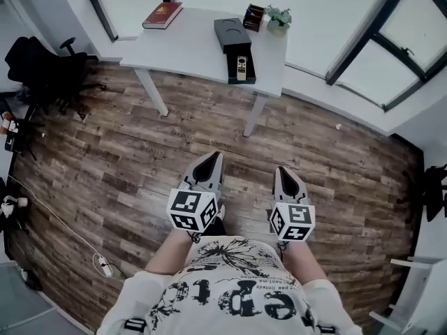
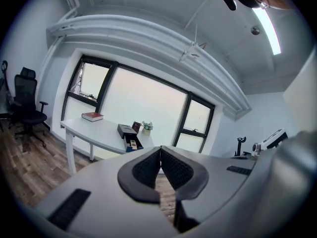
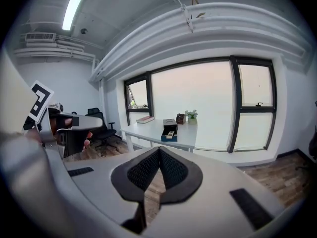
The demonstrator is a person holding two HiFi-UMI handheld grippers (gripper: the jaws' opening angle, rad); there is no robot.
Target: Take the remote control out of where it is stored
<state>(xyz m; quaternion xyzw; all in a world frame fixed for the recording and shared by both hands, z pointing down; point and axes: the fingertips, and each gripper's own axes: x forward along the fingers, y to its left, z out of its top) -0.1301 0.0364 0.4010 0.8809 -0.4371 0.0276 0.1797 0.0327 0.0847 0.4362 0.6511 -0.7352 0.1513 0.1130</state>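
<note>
We hold both grippers well short of the white worktop [image 1: 188, 47], over the wooden floor [image 1: 119, 159]. The left gripper [image 1: 213, 158] has its jaws pressed together with nothing between them. The right gripper [image 1: 282, 172] likewise has its jaws pressed together on nothing. The remote control [image 1: 242, 68] lies in the slid-out tray of a black box [image 1: 230, 31], at the near edge of the worktop. A red book [image 1: 162, 15] rests at the worktop's far left end. A small plant [image 1: 279, 16] stands at its far right corner.
</note>
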